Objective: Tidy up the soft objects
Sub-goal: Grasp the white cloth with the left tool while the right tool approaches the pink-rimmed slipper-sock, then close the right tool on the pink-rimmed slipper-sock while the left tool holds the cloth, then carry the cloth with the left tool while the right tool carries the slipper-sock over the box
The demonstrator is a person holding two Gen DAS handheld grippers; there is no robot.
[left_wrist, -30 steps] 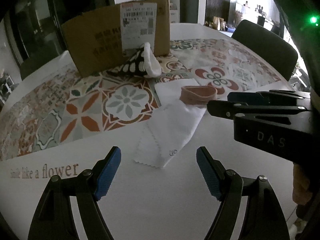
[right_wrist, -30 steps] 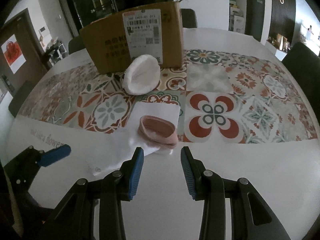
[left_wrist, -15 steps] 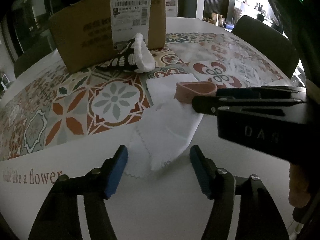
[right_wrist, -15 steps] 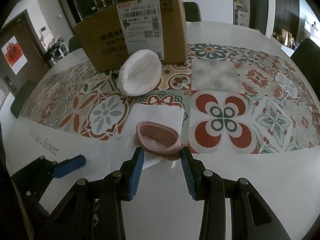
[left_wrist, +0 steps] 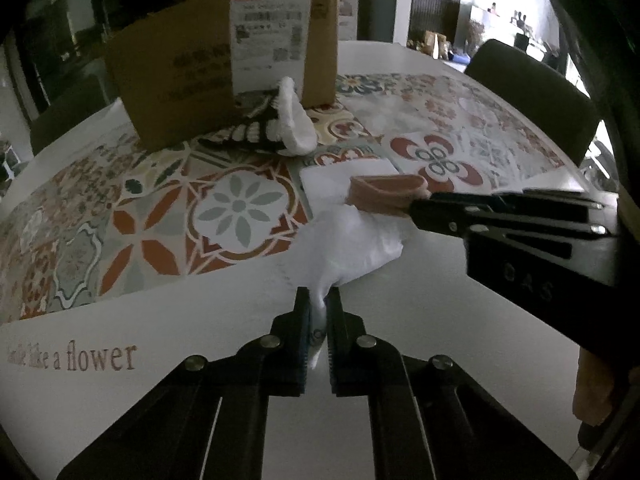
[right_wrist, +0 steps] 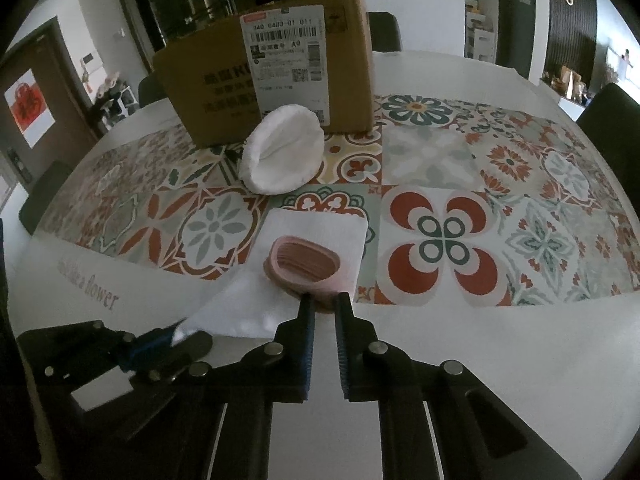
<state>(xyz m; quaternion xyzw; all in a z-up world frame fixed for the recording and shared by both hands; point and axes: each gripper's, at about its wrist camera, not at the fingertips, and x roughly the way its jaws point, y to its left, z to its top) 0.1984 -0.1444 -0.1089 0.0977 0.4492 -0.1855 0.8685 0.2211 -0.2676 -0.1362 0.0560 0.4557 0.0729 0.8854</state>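
A thin white cloth (left_wrist: 352,244) lies bunched at the table's near edge, and my left gripper (left_wrist: 318,300) is shut on its near corner. On a folded white napkin (right_wrist: 320,228) rests a pink sock (right_wrist: 304,262) with its cuff open. My right gripper (right_wrist: 323,300) is shut on the sock's near edge. In the left wrist view the right gripper (left_wrist: 420,206) comes in from the right and pinches the pink sock (left_wrist: 384,192). In the right wrist view the left gripper (right_wrist: 176,330) holds the cloth (right_wrist: 240,312) at lower left.
A cardboard box (right_wrist: 276,76) with a shipping label stands at the back on the patterned tablecloth (right_wrist: 440,240). A white-lined patterned slipper sock (right_wrist: 280,156) leans against it. Dark chairs (left_wrist: 532,92) ring the round table.
Both grippers closed: the left one on the white cloth's corner, bunching it up, and the right one on the pink sock's edge. Both edged slightly forward.
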